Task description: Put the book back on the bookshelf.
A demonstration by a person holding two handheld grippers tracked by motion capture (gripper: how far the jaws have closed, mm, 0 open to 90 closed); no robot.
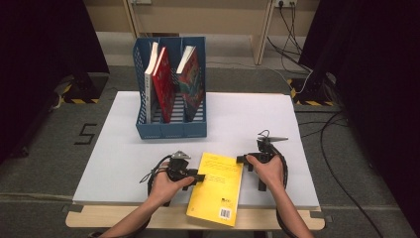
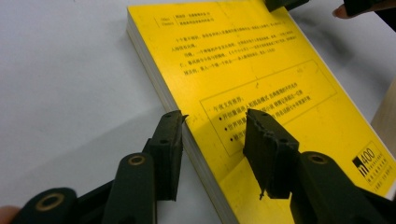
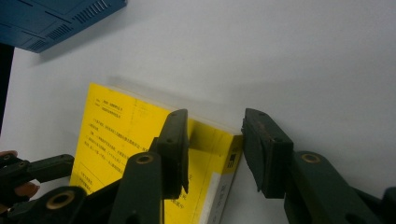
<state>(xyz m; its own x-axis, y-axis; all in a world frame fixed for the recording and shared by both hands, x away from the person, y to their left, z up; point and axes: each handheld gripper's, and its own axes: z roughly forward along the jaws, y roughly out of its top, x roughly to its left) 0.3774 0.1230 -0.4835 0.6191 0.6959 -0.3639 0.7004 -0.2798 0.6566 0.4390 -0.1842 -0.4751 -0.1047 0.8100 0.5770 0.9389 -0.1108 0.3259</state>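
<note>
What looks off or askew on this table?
The yellow book lies flat and slightly skewed, its near end hanging past the white table top's front edge, while the other books stand in the blue file rack. Both claws sit at its sides. No spill or visible damage.

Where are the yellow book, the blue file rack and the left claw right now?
yellow book (image 1: 216, 189), high view, middle of its back cover.
blue file rack (image 1: 171, 130), high view, low front wall.
left claw (image 2: 215, 123), left gripper view, midway between its fingertips, astride the book's page edge.
</note>
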